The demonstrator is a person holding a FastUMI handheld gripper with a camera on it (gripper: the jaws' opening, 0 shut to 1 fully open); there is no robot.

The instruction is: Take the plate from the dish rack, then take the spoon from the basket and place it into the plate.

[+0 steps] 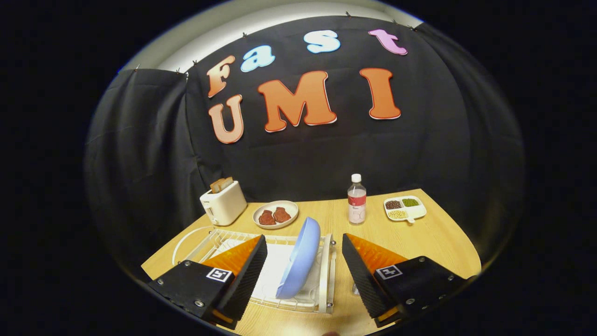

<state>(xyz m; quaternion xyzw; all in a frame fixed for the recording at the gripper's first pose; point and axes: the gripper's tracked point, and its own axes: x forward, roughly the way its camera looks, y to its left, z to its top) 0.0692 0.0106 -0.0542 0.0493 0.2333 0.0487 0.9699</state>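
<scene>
Two fingers of our gripper (304,261) stand wide apart, nothing clamped. Blue plate (299,259) sits on edge, tilted, in the white wire dish rack (326,280), between the fingers and just ahead. We judge the grab is next: come in straight, straddle the upper rim, close squarely, then lift along the slot so the rack does not drag. Basket and spoon we cannot make out. A small metal thing by the right finger is half hidden.
</scene>
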